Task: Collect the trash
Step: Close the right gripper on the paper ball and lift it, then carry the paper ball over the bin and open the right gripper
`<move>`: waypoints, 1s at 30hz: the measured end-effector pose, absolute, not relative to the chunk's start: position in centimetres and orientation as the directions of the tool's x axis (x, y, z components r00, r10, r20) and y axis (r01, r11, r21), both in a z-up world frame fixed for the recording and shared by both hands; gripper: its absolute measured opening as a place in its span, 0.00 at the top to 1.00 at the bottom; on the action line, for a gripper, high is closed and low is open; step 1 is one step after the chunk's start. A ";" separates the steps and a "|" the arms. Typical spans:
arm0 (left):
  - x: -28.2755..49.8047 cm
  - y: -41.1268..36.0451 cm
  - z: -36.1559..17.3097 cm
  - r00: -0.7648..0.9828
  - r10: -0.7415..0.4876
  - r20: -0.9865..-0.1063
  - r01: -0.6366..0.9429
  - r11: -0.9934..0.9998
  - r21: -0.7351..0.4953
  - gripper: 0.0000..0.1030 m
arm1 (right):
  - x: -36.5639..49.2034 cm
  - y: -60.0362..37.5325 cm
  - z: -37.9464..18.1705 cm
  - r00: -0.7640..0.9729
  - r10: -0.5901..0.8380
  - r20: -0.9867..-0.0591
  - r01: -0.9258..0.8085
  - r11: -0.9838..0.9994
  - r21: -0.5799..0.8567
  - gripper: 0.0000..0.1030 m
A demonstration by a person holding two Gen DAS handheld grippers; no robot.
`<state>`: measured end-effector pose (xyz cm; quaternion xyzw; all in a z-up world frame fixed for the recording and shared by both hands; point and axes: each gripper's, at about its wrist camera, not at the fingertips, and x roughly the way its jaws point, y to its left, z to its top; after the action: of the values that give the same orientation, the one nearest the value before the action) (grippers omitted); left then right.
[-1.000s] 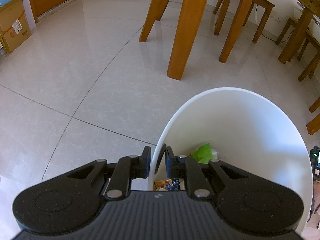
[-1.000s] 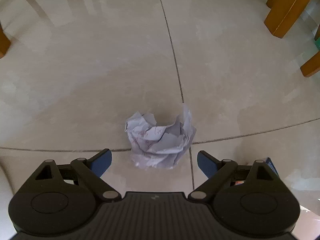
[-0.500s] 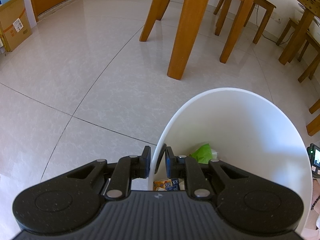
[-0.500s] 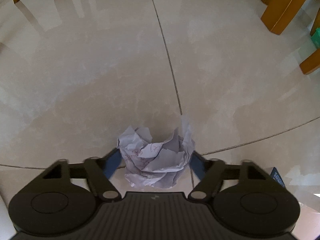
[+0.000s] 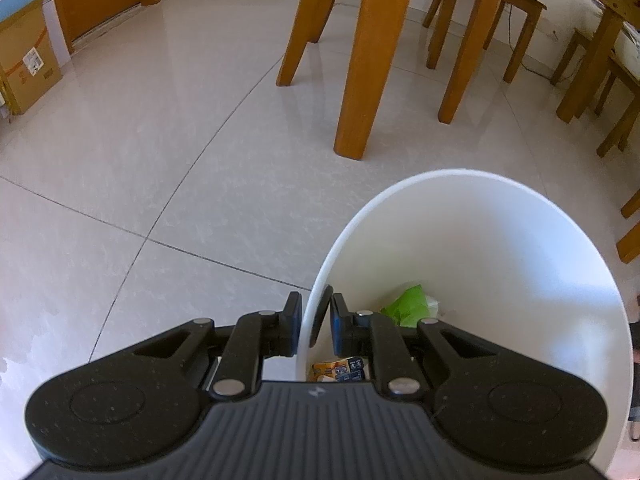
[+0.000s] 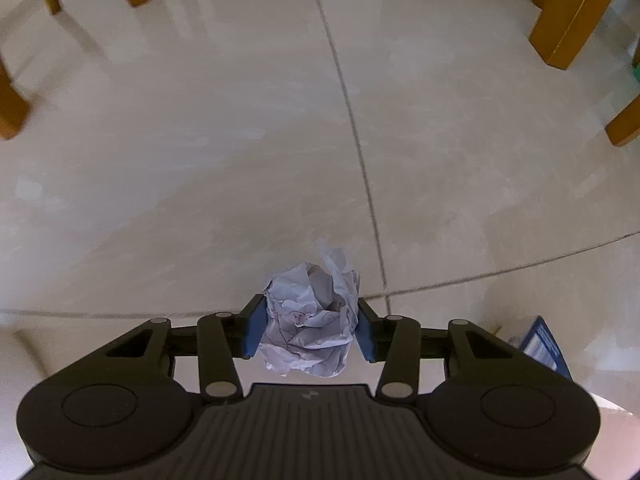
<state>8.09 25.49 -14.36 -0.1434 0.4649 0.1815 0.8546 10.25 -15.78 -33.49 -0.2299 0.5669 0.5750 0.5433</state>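
In the left wrist view my left gripper (image 5: pixel 316 322) is shut on the near rim of a white trash bin (image 5: pixel 520 240). Inside the bin lie a green wrapper (image 5: pixel 408 306) and an orange and blue packet (image 5: pixel 340 370). In the right wrist view a crumpled ball of white paper (image 6: pixel 310 320) with red scribbles sits between the blue pads (image 6: pixel 254 330) of my right gripper (image 6: pixel 308 330), which is shut on it just above the tiled floor.
Wooden table and chair legs (image 5: pixel 364 60) stand beyond the bin. A cardboard box (image 5: pixel 24 56) sits at the far left by a wooden door. A blue packet (image 6: pixel 544 346) lies on the floor to the right of my right gripper. More wooden legs (image 6: pixel 568 12) stand far right.
My right gripper moved forward around the paper ball and closed its fingers onto it, squeezing it narrower. The left gripper and the bin stayed still.
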 end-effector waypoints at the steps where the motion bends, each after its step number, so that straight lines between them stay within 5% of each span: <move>1: 8.1 25.5 -14.5 0.497 0.176 -0.849 -0.442 0.894 -0.074 0.88 | 10.3 -16.4 -32.8 -0.316 0.366 -0.875 -0.886 0.218 0.410 0.50; 20: 8.1 24.9 -14.7 0.491 0.195 -0.849 -0.438 0.898 -0.047 0.89 | 7.8 -25.1 -8.4 -0.596 0.440 -0.672 -0.803 -0.322 0.501 0.50; 30: 8.1 25.1 -14.6 0.484 0.194 -0.853 -0.437 0.898 -0.044 0.89 | 0.5 -26.8 -0.7 -0.729 0.333 -0.597 -0.660 -0.572 0.486 0.50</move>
<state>8.11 25.10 -14.59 -0.1288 0.4727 0.1853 0.8518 0.48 -26.80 -0.68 -0.2267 0.3603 0.8572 0.2898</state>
